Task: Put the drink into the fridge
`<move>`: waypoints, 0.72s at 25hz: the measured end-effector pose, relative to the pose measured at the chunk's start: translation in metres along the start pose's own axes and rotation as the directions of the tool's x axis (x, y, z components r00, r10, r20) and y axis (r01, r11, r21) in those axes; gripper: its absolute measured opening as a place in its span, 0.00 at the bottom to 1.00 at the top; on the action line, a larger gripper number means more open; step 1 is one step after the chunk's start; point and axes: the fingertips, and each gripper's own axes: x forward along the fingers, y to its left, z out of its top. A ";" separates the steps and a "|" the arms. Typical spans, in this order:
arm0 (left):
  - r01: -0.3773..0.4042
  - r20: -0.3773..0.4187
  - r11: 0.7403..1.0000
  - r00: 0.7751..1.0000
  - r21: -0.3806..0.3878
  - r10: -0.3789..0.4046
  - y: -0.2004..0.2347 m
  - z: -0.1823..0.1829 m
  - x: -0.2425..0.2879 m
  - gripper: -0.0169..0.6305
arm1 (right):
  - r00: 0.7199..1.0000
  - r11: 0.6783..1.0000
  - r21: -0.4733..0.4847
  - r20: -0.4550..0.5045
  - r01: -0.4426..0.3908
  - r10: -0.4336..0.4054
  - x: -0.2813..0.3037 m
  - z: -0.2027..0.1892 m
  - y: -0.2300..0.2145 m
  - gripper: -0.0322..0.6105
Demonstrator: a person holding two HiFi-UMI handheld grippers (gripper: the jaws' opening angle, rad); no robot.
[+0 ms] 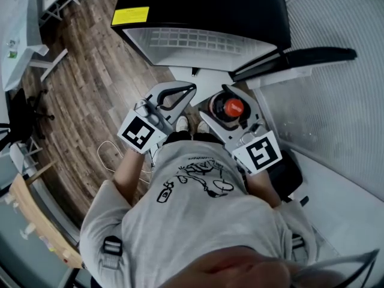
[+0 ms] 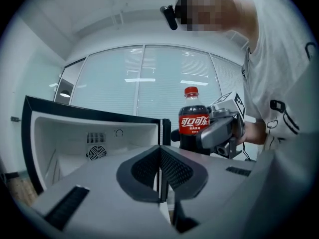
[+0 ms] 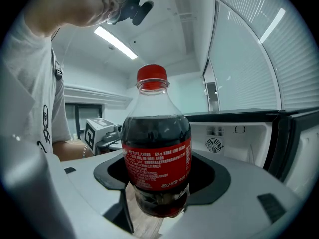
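Drink (image 3: 156, 148) is riding upright at centre of the right gripper view, right gripper (image 3: 160, 185) clamping its lower body | left gripper (image 2: 160, 172) is idling beside it, jaws together on nothing | fridge (image 1: 198, 44) is standing open at upper centre of the head view | progress: bottle lifted, door open; shelving is remaining

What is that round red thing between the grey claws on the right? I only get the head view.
Observer: It's the cap of a cola bottle, dark drink, red label, upright and clamped in the right gripper.
Visitor: And the other claw?
Observer: The left gripper has its jaws pressed together with nothing between them.
Visitor: Is the fridge open?
Observer: Yes; the fridge shows a white inside with a round fan vent on its back wall.
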 end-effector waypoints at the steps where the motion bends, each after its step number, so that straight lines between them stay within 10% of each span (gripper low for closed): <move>1: 0.007 -0.006 1.000 1.000 0.008 -0.007 -0.001 -0.003 0.003 0.03 | 1.000 1.000 0.000 -0.004 -0.004 0.004 0.000 -0.002 -0.001 0.55; 18: 0.126 0.019 0.992 0.992 -0.025 -0.126 0.000 -0.030 0.044 0.03 | 0.999 0.999 0.018 -0.020 -0.038 0.038 0.002 -0.028 -0.034 0.55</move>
